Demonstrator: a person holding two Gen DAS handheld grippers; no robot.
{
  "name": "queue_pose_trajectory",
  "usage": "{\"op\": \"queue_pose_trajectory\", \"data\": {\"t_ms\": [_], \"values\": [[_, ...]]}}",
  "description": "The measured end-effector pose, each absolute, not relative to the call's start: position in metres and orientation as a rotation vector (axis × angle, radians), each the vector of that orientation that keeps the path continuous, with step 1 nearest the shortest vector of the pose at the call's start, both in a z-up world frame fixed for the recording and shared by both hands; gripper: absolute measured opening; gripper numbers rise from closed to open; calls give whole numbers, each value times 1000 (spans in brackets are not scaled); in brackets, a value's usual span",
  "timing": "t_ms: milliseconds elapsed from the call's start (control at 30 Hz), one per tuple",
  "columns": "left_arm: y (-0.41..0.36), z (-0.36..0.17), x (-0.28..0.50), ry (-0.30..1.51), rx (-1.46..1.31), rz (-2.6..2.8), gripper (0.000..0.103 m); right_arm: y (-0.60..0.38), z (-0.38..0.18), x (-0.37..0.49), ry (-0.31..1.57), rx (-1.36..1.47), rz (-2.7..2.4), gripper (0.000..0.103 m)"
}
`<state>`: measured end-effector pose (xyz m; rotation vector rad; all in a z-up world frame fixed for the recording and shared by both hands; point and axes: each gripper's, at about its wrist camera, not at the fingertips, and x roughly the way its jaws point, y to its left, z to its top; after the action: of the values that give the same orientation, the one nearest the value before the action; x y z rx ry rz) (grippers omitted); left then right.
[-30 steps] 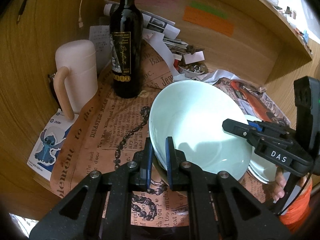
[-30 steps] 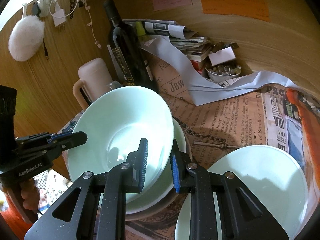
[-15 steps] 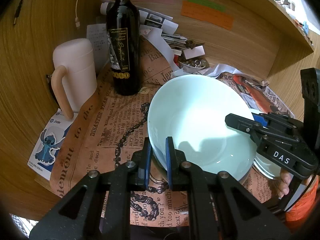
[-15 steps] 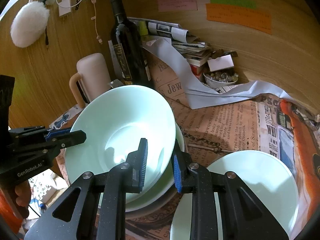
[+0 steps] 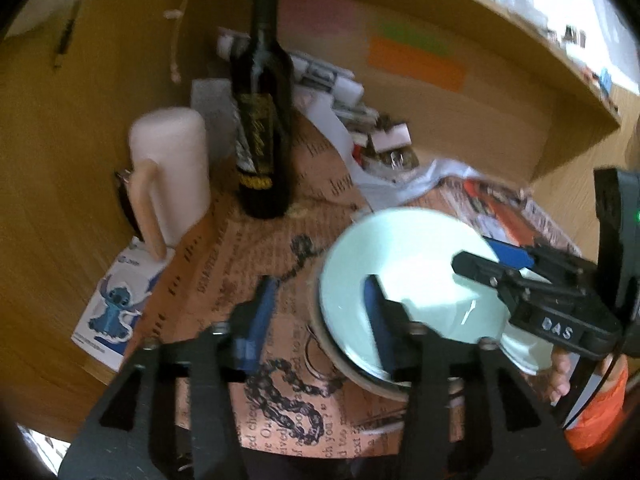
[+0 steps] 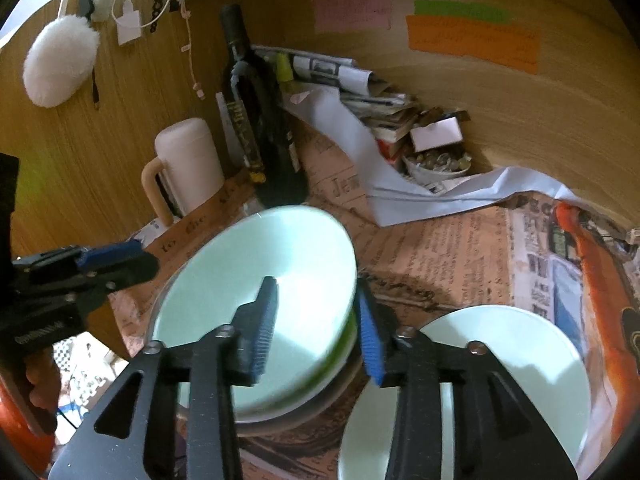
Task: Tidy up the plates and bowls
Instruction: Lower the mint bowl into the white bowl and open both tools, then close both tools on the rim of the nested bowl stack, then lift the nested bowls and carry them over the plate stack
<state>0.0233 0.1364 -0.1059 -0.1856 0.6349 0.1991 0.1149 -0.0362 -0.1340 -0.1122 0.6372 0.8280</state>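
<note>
A pale green bowl (image 5: 404, 264) sits nested on a stack of pale dishes; it also shows in the right wrist view (image 6: 280, 280). My left gripper (image 5: 320, 320) is open, its jaws straddling the bowl's near left rim without gripping. My right gripper (image 6: 316, 320) is open, its jaws straddling the bowl's right rim; it also shows in the left wrist view (image 5: 492, 264). A second pale green plate (image 6: 500, 364) lies on the newspaper to the right of the stack.
A dark wine bottle (image 5: 262, 136) and a pink mug with a handle (image 5: 168, 176) stand behind left of the stack. Papers and a small bowl of trinkets (image 6: 436, 164) crowd the back. Wooden walls enclose the desk. A sticker card (image 5: 116, 312) lies at the left edge.
Both grippers opened and let go of the bowl. The bowl dropped from its tilted, held position to sit flat on the stack.
</note>
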Motion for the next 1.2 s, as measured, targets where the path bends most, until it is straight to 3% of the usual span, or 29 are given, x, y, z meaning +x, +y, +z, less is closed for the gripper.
{"op": "queue_pose_trajectory", "data": {"t_ms": [33, 167, 300, 767, 900, 1000, 1067, 1200], "values": [[139, -105, 23, 627, -188, 205, 51, -38, -132, 114, 622, -111, 823, 50], [148, -107, 23, 629, -225, 200, 59, -43, -124, 111, 581, -109, 810, 52], [154, -119, 26, 651, -259, 188, 59, -49, -127, 113, 594, -90, 795, 59], [157, -158, 36, 720, -405, 69, 58, -57, -159, 125, 758, 58, 811, 60], [155, -162, 39, 730, -418, 39, 44, -53, -165, 130, 795, 84, 819, 59], [152, -161, 39, 726, -421, 18, 37, -51, -166, 130, 791, 73, 813, 52], [150, -160, 39, 723, -412, 20, 35, -49, -166, 131, 809, 80, 838, 45], [148, -161, 38, 711, -405, 27, 35, -45, -167, 129, 799, 48, 820, 45]]}}
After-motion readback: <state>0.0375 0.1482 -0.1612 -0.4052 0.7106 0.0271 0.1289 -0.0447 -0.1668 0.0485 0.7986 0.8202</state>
